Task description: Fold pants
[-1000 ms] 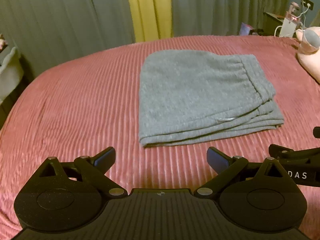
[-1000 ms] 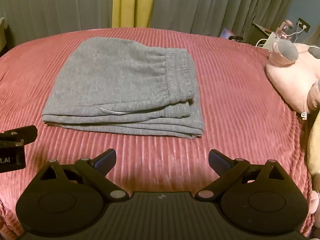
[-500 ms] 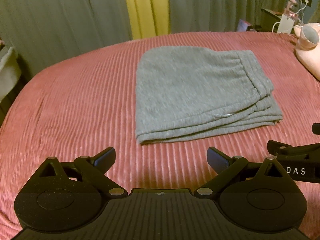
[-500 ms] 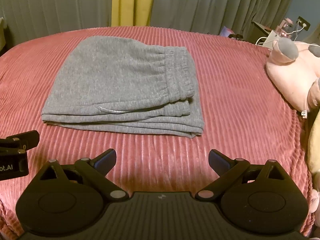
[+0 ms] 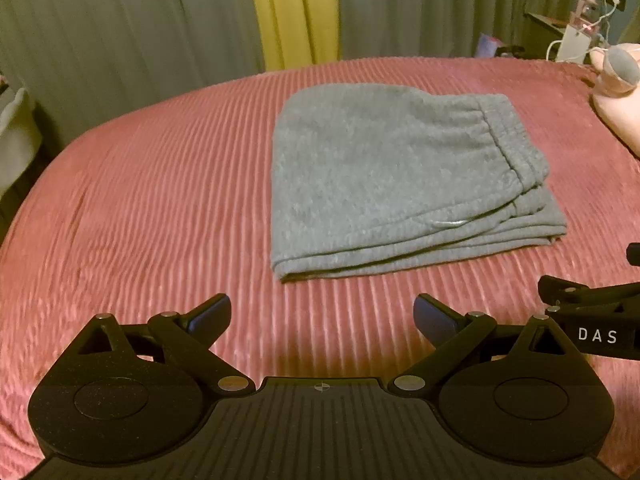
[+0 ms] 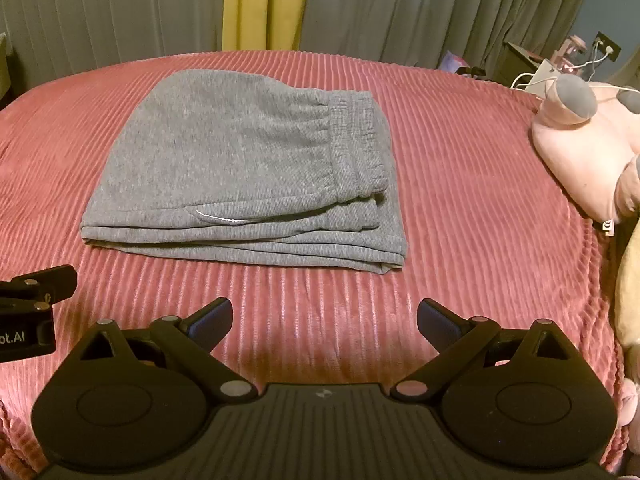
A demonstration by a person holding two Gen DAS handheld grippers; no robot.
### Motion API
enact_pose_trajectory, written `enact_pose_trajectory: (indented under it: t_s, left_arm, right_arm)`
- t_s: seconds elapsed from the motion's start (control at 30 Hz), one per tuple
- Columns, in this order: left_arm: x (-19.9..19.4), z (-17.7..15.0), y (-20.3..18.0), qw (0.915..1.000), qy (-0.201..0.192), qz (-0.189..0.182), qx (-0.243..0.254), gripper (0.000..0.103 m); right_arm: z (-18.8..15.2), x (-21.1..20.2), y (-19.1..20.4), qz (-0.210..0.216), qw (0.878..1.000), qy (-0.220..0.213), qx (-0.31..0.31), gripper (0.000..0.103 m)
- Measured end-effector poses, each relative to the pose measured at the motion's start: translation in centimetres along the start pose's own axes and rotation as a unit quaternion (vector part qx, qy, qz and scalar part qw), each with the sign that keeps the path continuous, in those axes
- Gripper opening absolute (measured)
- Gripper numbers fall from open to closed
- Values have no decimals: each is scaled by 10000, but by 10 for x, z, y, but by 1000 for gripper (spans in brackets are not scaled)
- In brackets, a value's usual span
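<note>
The grey sweatpants [image 5: 392, 176] lie folded in a flat stack on the pink ribbed bedspread [image 5: 140, 208], waistband to the right. They also show in the right wrist view [image 6: 240, 172]. My left gripper [image 5: 322, 316] is open and empty, held above the bedspread in front of the stack. My right gripper [image 6: 325, 318] is open and empty, also in front of the stack. Each gripper shows at the edge of the other's view: the right one [image 5: 592, 312], the left one [image 6: 32, 300].
A pink plush toy [image 6: 588, 152] lies on the bed's right side. Grey and yellow curtains [image 6: 264, 4] hang behind the bed. A nightstand with cables [image 6: 548, 68] stands at the back right.
Both grippers have pulled back and risen slightly from the folded pants. The pants have not moved.
</note>
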State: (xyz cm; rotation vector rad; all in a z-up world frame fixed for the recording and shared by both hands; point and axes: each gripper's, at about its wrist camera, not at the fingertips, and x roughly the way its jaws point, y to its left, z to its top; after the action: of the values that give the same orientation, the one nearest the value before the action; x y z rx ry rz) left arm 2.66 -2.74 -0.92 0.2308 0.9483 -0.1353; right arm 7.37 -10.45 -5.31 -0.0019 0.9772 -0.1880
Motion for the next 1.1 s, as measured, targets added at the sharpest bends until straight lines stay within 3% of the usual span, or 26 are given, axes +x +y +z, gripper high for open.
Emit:
enact_pose_trajectory:
  t_s: [1.1]
  left_arm:
    - [4, 0, 1, 10000, 88, 10, 1, 101]
  right_arm:
    - [-1, 4, -2, -31, 10000, 68, -7, 99]
